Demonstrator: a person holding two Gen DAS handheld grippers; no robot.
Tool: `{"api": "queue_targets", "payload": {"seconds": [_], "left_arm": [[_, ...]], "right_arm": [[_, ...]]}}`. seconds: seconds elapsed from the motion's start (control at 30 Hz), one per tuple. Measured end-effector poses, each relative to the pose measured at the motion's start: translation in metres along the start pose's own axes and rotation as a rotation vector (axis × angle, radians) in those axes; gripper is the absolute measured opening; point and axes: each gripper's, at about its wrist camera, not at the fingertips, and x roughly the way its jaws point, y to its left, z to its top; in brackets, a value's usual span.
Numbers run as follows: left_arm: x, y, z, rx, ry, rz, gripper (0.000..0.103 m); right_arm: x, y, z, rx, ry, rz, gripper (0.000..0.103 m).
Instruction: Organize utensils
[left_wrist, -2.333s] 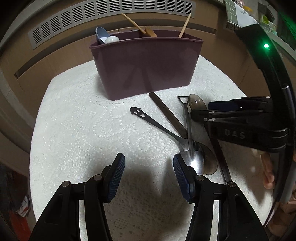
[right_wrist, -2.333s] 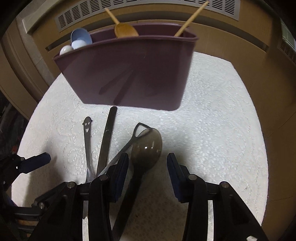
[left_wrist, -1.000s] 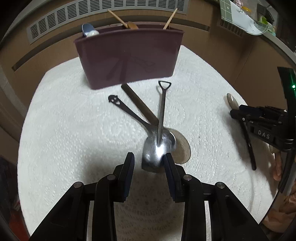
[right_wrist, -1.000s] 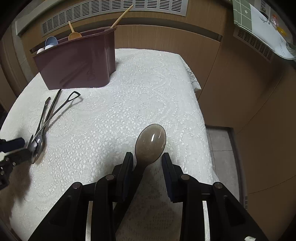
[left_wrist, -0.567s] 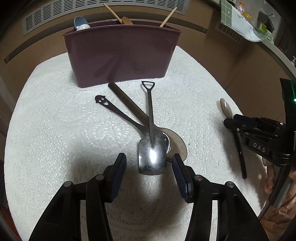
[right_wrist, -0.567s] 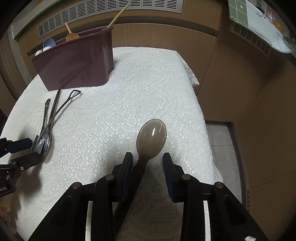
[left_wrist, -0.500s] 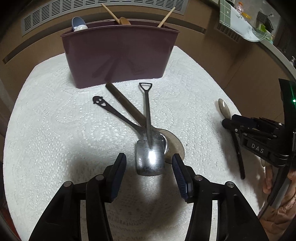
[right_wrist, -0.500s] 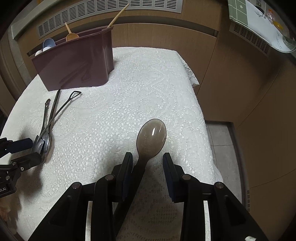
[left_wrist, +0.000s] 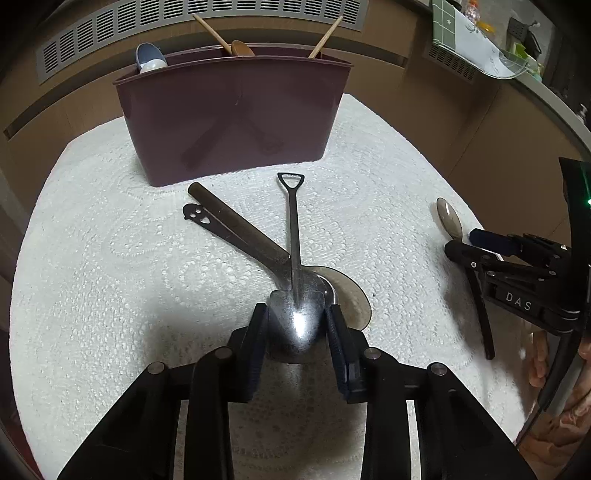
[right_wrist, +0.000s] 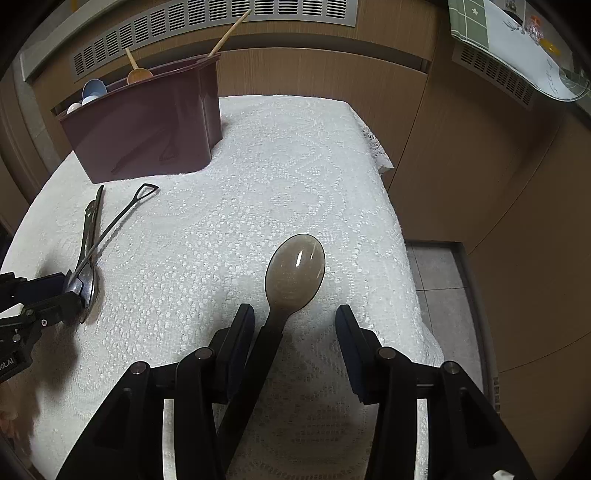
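Your left gripper (left_wrist: 297, 325) pinches the shovel-shaped spoon (left_wrist: 294, 295); your right gripper (right_wrist: 294, 334) has let go.
Left jaws have just closed on the spoon's blade, atop crossed utensils before the maroon caddy (left_wrist: 232, 118). Right jaws have just been widening, the brown translucent spoon (right_wrist: 293, 273) lying loose between them on the lace-covered tabletop (right_wrist: 258, 177).
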Motion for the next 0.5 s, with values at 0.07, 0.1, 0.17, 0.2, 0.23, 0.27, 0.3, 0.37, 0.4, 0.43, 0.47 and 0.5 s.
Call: {"api": "queue_targets", "payload": {"seconds": [0.07, 0.1, 0.17, 0.2, 0.23, 0.27, 0.3, 0.37, 0.4, 0.43, 0.47, 0.5], "left_arm": [[-0.003, 0.0, 0.0, 0.008, -0.01, 0.006, 0.033], [-0.005, 0.001, -0.001, 0.013, -0.018, 0.01, 0.033], [-0.01, 0.001, -0.001, 0.02, -0.035, 0.015, 0.033], [-0.013, 0.002, 0.0, 0.023, -0.047, 0.018, 0.033], [-0.016, 0.003, 0.0, 0.025, -0.055, 0.022, 0.033], [-0.02, 0.003, 0.0, 0.028, -0.068, 0.029, 0.033], [-0.023, 0.004, 0.001, 0.03, -0.078, 0.032, 0.033], [-0.029, 0.007, 0.003, 0.029, -0.096, 0.031, 0.033], [-0.031, 0.007, 0.004, 0.027, -0.102, 0.028, 0.033], [-0.033, 0.009, 0.006, 0.026, -0.109, 0.025, 0.033], [-0.036, 0.01, 0.007, 0.026, -0.119, 0.024, 0.032], [-0.038, 0.011, 0.008, 0.027, -0.126, 0.025, 0.032]], "right_arm": [[0.0, 0.0, 0.0, 0.002, 0.0, 0.001, 0.043], [0.0, 0.0, 0.0, 0.004, 0.0, 0.002, 0.043], [0.0, -0.001, 0.001, 0.013, 0.002, 0.008, 0.046], [0.0, -0.001, 0.001, 0.022, 0.002, 0.017, 0.051], [0.001, -0.001, 0.002, 0.034, 0.004, 0.036, 0.055], [0.002, -0.001, 0.003, 0.044, 0.005, 0.048, 0.061], [0.003, 0.0, 0.004, 0.053, 0.004, 0.054, 0.063], [0.006, 0.005, 0.01, 0.057, 0.003, 0.048, 0.063], [0.008, 0.008, 0.012, 0.053, 0.003, 0.046, 0.063], [0.011, 0.011, 0.016, 0.051, 0.01, 0.046, 0.063], [0.016, 0.015, 0.02, 0.053, 0.021, 0.042, 0.063], [0.018, 0.018, 0.023, 0.052, 0.021, 0.031, 0.063]]}}
